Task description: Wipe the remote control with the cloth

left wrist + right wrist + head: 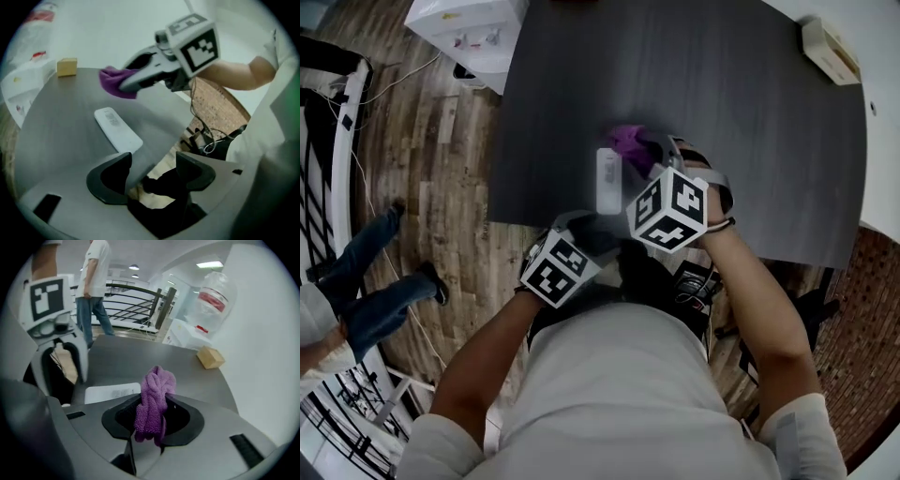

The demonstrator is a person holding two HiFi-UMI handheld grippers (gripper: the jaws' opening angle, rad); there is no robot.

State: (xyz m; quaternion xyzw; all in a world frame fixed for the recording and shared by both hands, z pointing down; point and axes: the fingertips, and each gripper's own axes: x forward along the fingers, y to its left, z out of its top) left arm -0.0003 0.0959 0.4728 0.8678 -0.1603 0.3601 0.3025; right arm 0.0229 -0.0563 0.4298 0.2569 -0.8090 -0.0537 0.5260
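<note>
**Near edge.** The left gripper (153,161) hangs over the near edge of the dark grey table (750,112). Its jaws stand wide apart with nothing between them. Only the table edge and the wooden floor (422,159) show through the gap.

**Remote.** The white remote control (608,180) lies flat on the table close to that edge, lengthwise from near to far. Its near end is just beside the left gripper's left jaw. Whether the two touch cannot be told.

**Right gripper.** The right gripper (152,401) is to the right of the remote, and its jaws are clamped on a bunched purple cloth (154,399). The cloth stands up between the pads and hangs below them. In the head view its marker cube (668,208) hides the table beside the remote. In the right gripper view, the jaws and cloth cover the remote's right part.

**Cloth position.** In the left gripper view the cloth is held by the remote's far end, raised off the table and apart from the remote.

**Far side.**
- A tan box (830,52) sits near the table's far right edge.
- A white water dispenser (473,28) stands off the far left corner.
- A person (93,282) stands on the floor to the left, with a dark railing (136,305) behind.
</note>
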